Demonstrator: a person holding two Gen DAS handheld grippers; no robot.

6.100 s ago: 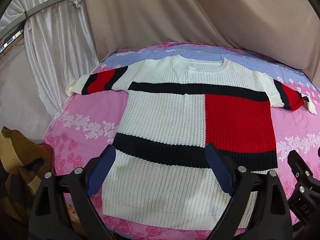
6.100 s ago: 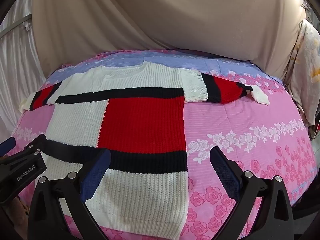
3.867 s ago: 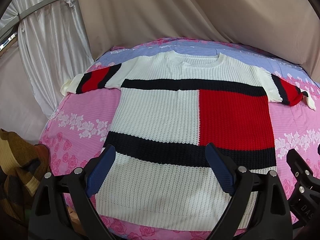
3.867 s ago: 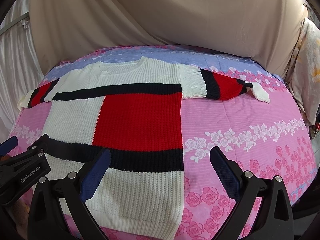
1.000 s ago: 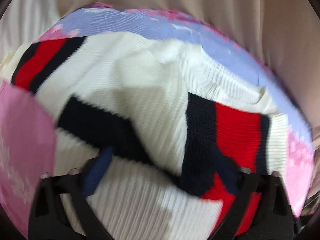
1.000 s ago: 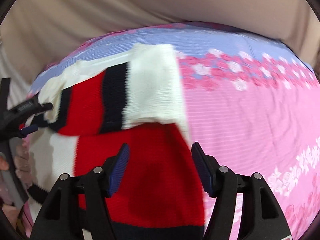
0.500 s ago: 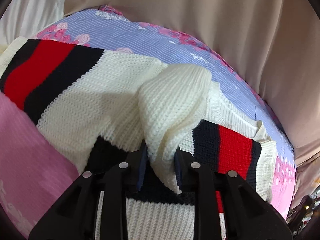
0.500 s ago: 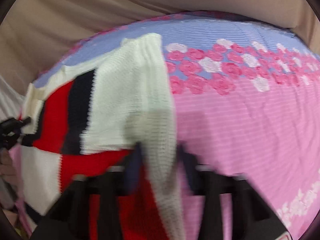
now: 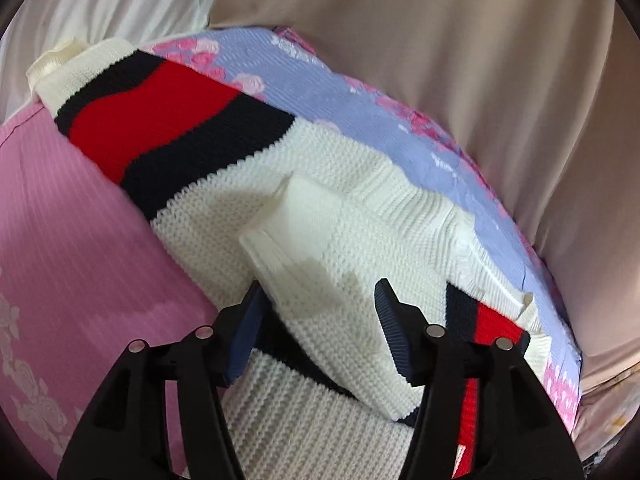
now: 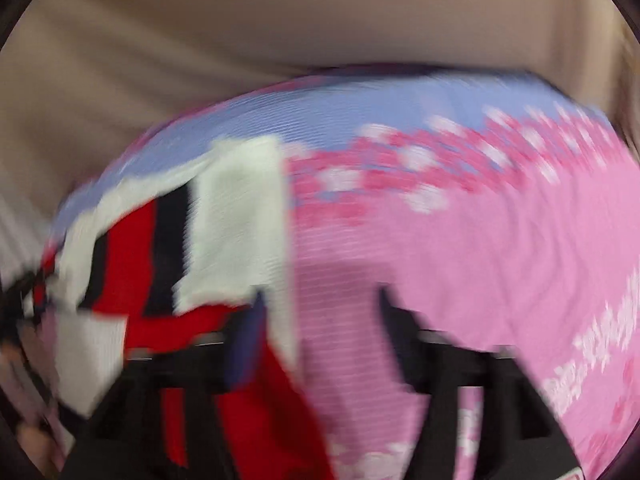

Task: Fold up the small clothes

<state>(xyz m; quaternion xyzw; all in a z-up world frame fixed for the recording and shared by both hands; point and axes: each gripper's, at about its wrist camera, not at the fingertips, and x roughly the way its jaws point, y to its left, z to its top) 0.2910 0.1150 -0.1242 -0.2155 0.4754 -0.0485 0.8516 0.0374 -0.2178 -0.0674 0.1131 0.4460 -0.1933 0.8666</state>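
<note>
The left claw (image 9: 318,326) stands with its jaws apart and opening. A folded white flap of the sweater (image 9: 336,240) lies between the two blue pads (image 9: 394,336); the left pad sits close against the flap's edge, while the right pad stands clear of the knit, so nothing is pinched. The flap is the sweater's bottom part turned up over its body, its ribbed hem toward the neckline. Past it, the left sleeve (image 9: 160,120), striped black, red and black with a white cuff, stretches out toward the upper left and reaches the edge of the bed (image 9: 72,240). At the lower right of the same view the other sleeve (image 9: 492,320) lies folded in over the body, showing its black and red stripes and white cuff.

The right claw (image 10: 320,320) is heavily blurred, yet its jaws show wide apart and are opening. Between them lies mostly bare pink sheet; the sweater's right edge runs just beside the left pad, and whether they touch cannot be told. The folded-in sleeve shows there as a white, black and red block to the upper left.

The sweater rests on a bed covered with a pink and lilac flowered sheet (image 10: 480,240). Beige curtains (image 9: 440,60) hang behind it.
</note>
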